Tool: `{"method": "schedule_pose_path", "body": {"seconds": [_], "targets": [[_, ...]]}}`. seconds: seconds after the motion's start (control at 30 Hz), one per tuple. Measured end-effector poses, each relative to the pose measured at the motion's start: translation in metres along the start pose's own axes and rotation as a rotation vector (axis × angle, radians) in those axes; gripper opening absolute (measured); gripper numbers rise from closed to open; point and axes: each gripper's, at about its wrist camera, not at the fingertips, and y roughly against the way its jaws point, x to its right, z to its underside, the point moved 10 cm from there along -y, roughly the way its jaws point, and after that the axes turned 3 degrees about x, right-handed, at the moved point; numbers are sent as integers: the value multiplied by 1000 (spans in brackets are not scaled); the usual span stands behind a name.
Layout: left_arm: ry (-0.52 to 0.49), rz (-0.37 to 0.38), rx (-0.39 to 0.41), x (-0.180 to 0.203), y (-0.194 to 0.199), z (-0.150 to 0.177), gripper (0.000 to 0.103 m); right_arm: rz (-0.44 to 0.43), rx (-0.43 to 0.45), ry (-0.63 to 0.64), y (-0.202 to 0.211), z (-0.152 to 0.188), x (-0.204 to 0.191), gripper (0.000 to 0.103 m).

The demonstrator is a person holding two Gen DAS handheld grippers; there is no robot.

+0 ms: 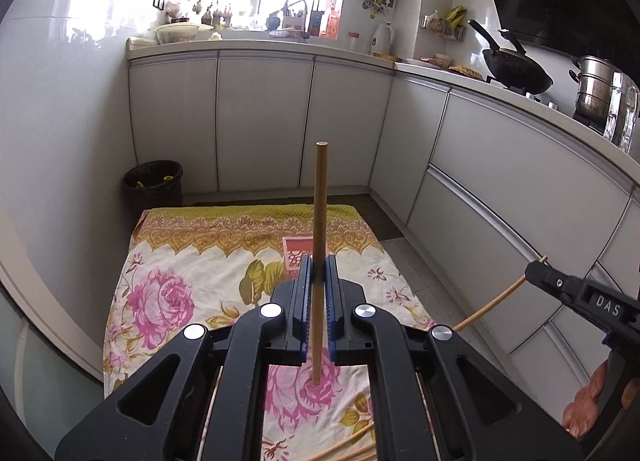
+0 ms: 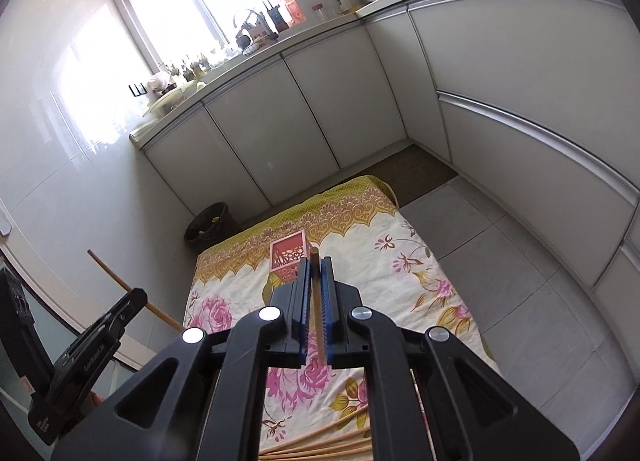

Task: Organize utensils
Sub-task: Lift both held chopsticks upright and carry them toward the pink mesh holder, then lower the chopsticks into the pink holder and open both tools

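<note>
Kitchen floor carries a floral cloth [image 1: 168, 261]. Each pair of tongs, left [image 1: 319, 261] and right [image 2: 316, 263], is clamped on one chopstick [image 1: 321, 221]. Aim tips steadily into the far pink holder [image 2: 289, 257]; spares [image 2: 320, 449] lie near.

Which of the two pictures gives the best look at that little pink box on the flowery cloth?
The right wrist view: the pink box shows its open top and patterned side, just beyond the right gripper. In the left wrist view the pink box is partly hidden behind the left gripper and its chopstick.
</note>
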Motion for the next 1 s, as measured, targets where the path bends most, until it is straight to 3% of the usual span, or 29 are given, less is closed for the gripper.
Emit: {"method": "schedule_pose_path", "body": {"seconds": [0.2,0.47,0.57,0.7,0.8,0.83,0.87,1.0], "targets": [[-41,-15,61,7,-58,-52,6,8,28,-24,-12,-24,22,5],[-22,-75,93,-16,-134,-77,6,13,21,-27,-48,-35,33,5],[-24,-90,65,-22,-160,-75,6,18,14,-33,-62,-37,37,5],[-11,-69,-37,-25,-191,-47,7,15,19,-47,-75,-47,35,5],[3,-23,-64,-27,-191,-30,10,6,44,-43,-79,-61,24,5],[12,-15,-53,-28,-185,-29,18,-2,60,-41,-79,-68,18,5],[18,-6,-32,-29,-177,-33,29,-10,74,-39,-79,-76,12,5],[74,31,82,-38,-124,-55,38,-52,134,-30,-80,-109,-22,5]]}}
